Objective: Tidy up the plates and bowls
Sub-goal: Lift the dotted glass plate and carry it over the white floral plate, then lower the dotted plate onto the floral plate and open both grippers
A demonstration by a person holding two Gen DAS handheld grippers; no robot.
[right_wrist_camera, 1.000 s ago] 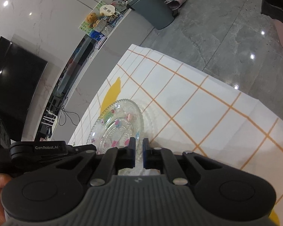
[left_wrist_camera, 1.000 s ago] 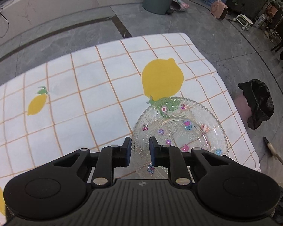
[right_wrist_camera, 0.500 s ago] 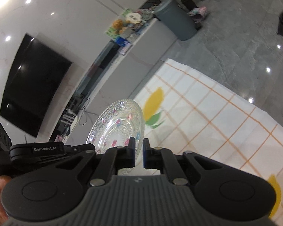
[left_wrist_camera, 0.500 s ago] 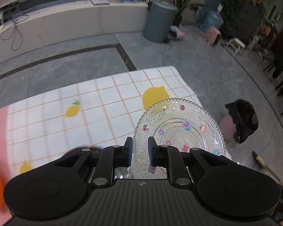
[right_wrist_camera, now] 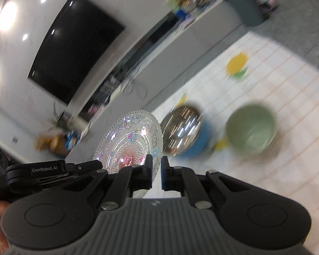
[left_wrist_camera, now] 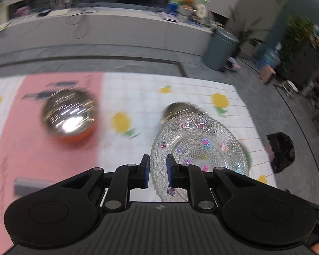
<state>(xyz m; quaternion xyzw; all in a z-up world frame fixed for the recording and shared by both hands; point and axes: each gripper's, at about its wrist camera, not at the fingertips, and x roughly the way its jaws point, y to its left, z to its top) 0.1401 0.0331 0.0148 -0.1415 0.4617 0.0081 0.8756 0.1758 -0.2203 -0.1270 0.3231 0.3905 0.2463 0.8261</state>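
Observation:
A clear glass plate (left_wrist_camera: 198, 148) with small coloured stickers is held up off the table. My left gripper (left_wrist_camera: 157, 171) is shut on its near rim. My right gripper (right_wrist_camera: 156, 171) is shut on the opposite rim of the plate (right_wrist_camera: 129, 142). A steel bowl with an orange outside (left_wrist_camera: 69, 115) sits on the pink mat at the left. A steel bowl with a blue outside (right_wrist_camera: 184, 130) and a green bowl (right_wrist_camera: 252, 131) stand on the lemon tablecloth; the blue one shows partly behind the plate in the left wrist view (left_wrist_camera: 177, 109).
The table has a white lemon-print cloth (left_wrist_camera: 151, 91) and a pink mat (left_wrist_camera: 44, 148). A grey object (left_wrist_camera: 29, 186) lies on the mat near its front. A grey bin (left_wrist_camera: 220, 50) and a black bag (left_wrist_camera: 281, 152) stand on the floor beyond the table.
Both grippers have lifted the plate higher and swung left; the bowls and pink mat have come into view. The frames are now blurred by motion.

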